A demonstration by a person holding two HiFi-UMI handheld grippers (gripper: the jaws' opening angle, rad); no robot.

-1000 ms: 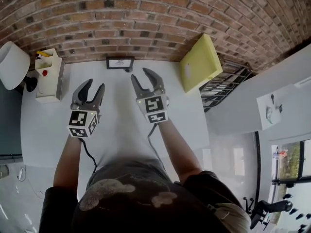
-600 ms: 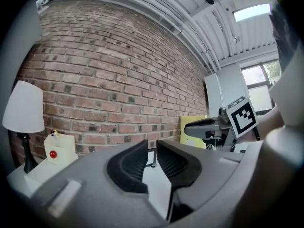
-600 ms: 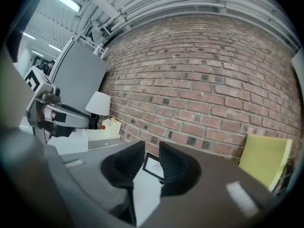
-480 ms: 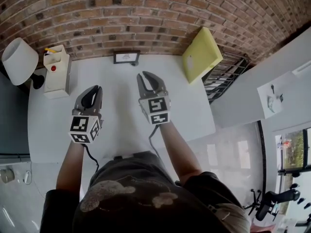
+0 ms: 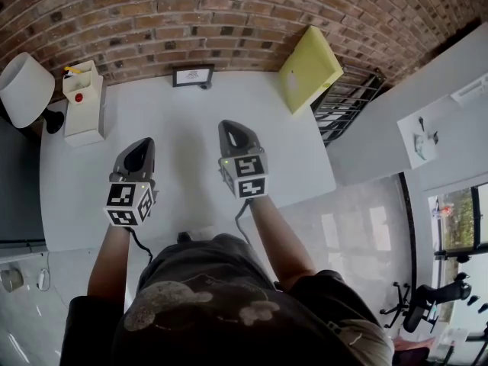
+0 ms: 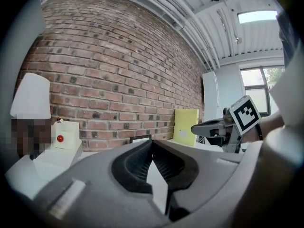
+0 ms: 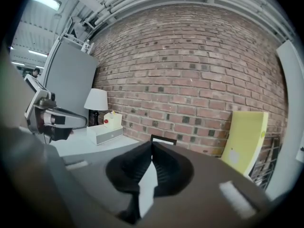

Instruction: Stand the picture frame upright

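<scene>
A small black picture frame (image 5: 192,75) stands at the back of the white table (image 5: 183,128), against the brick wall. It also shows in the left gripper view as the frame (image 6: 140,139) and just past the jaw tips in the right gripper view as the frame (image 7: 163,140). My left gripper (image 5: 141,145) hovers over the table's near left part, shut with nothing between its jaws. My right gripper (image 5: 235,128) is at mid table, well short of the frame, also shut and empty. In their own views the left gripper (image 6: 152,141) and right gripper (image 7: 152,144) show their jaw tips meeting.
A white lamp (image 5: 21,90) and a white box with a red button (image 5: 82,104) occupy the table's back left. A yellow board (image 5: 309,69) leans on the wall at the back right, beside a black wire rack (image 5: 347,105). The table's right edge drops to a glossy floor.
Both grippers' jaws have gone from wide open to shut. Both have drawn back a little from the wall toward the person. The frame has not moved.
</scene>
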